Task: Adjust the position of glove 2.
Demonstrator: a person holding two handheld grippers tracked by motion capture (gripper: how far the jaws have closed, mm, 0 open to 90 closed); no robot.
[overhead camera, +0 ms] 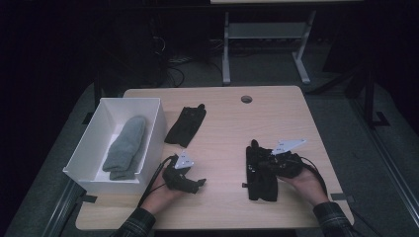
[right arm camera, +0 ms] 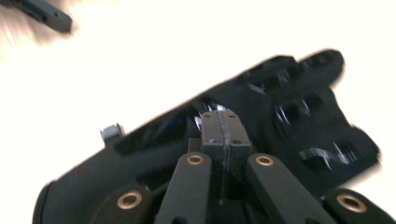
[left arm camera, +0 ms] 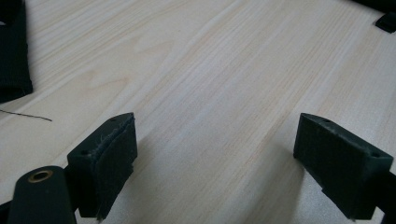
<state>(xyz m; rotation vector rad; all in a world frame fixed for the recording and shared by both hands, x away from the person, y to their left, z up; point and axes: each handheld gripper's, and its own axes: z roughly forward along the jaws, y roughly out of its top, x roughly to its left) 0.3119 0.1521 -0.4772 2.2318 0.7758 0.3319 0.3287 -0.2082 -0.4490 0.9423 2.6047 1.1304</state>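
Black glove (overhead camera: 260,173) lies flat on the bench (overhead camera: 222,207), right of centre in the high view, padded and ribbed, with shiny strips across the fingers and a small grey tab at the cuff edge. Long axis runs near-vertical in frame, fingertips toward the top. My right hand-held gripper (right arm camera: 226,135) has jaws pressed together over the glove; whether any fabric is caught, can't tell. My left hand-held gripper (left arm camera: 215,158) is spread wide over bare wood.

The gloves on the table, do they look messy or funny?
A bit. One black glove lies slanted beside the white box, far from the other black glove under the right tool. A grey sock lies in the box. Nothing looks torn or spilled.
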